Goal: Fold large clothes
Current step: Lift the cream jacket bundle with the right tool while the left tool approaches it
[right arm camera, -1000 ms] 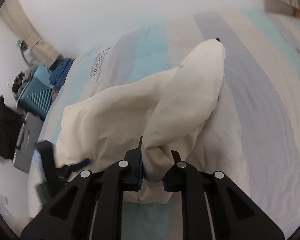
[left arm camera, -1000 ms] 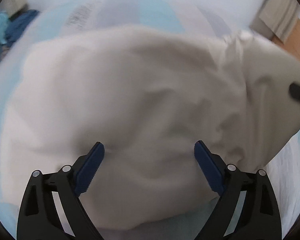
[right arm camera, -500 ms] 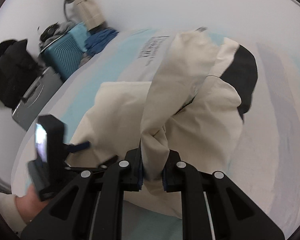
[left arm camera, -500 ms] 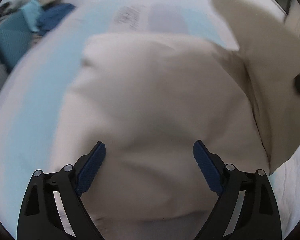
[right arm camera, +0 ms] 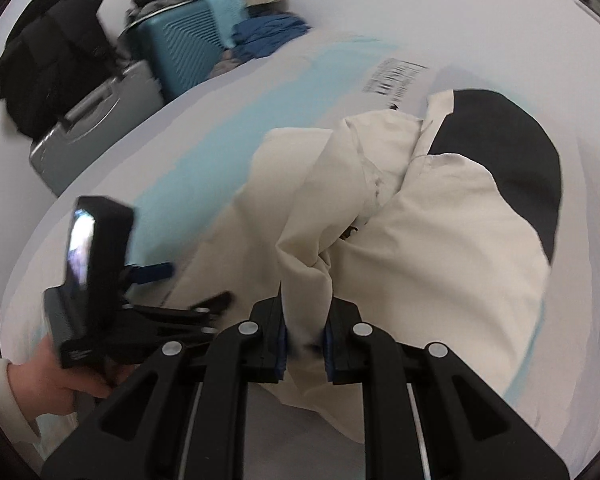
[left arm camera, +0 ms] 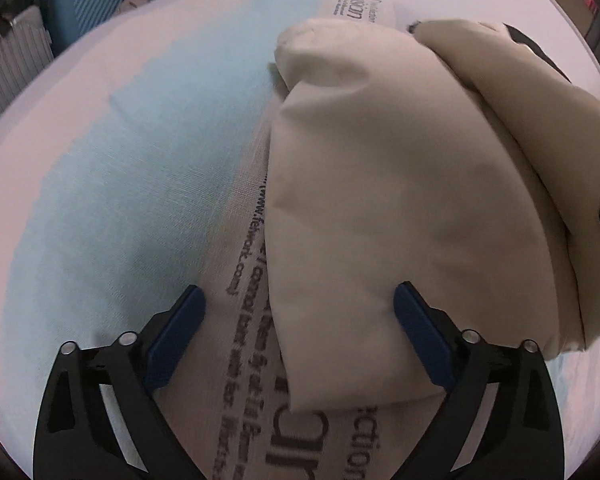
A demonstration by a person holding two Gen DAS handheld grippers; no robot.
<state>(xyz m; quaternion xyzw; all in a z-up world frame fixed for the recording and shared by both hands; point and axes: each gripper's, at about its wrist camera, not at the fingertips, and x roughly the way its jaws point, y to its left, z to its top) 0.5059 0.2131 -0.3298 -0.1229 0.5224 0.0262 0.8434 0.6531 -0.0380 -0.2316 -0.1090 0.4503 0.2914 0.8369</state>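
A cream garment with a black panel lies bunched on the striped bed cover. My left gripper hangs over the garment's left edge. Its jaws are opening wide, with that edge and printed cover between them and nothing gripped. My right gripper is shut on a gathered fold of the cream garment, which rises from its pads. In the right wrist view the left gripper sits low at the left, held by a hand.
Beyond the bed's far left edge stand a teal suitcase and a grey suitcase. Black clothing lies on them and blue clothes lie beside them. The cover's light blue stripe lies bare to the garment's left.
My left gripper has slid left from over the garment's middle to its left edge. The right gripper has swung the held fold leftwards over the garment, and the black panel has come into view.
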